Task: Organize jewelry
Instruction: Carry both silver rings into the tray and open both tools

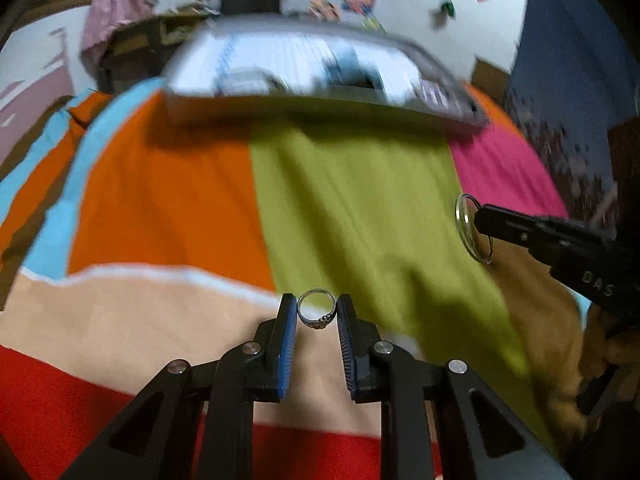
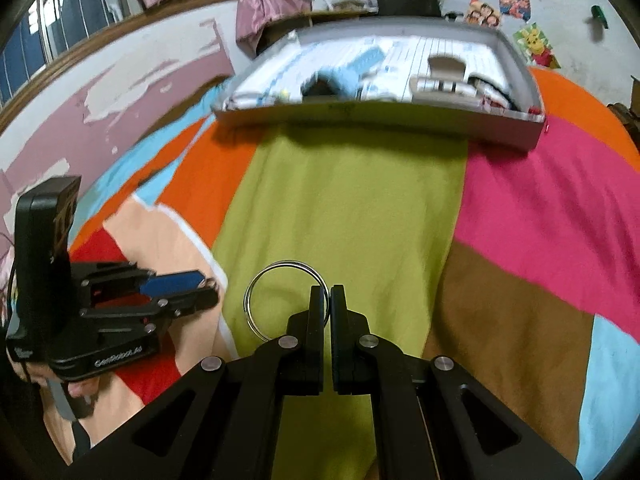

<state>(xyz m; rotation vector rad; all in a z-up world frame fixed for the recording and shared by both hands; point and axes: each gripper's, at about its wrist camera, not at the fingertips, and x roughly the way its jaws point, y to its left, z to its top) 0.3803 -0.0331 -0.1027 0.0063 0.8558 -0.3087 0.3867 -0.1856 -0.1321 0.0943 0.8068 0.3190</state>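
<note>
Above the patchwork bedspread [image 1: 352, 200], over its peach patch, my left claw [image 1: 318, 310] holds a small silver ring [image 1: 317, 309] at the very tips. The blue pads [image 1: 290, 344] press on the band from either side, so the claw is closed on it with only the ring's width between the jaws. The ring stands on edge and its opening faces my left camera; the hole's axis runs along the fingers, forward and down toward the bed. A small ornament sits at the band's lower right, next to the right-hand pad.

My right claw [image 2: 326, 300] hangs over the green stripe. Its black fingers [image 2: 316, 308] are shut almost together, pinching the right-hand rim of two large thin metal hoops [image 2: 256, 280] stacked against each other. In the right wrist view the hoops show nearly as a full circle, reaching up and left from the fingertips; in the left wrist view they [image 1: 464, 220] appear as a narrow upright oval, held clear of the cloth.

The two claws are well apart, left one over peach and red, right one over green near the brown patch.

At the far end of the bedspread lies a grey open tray [image 2: 528, 92] with white and pale blue contents, too blurred to name. Both claws point roughly toward it.
</note>
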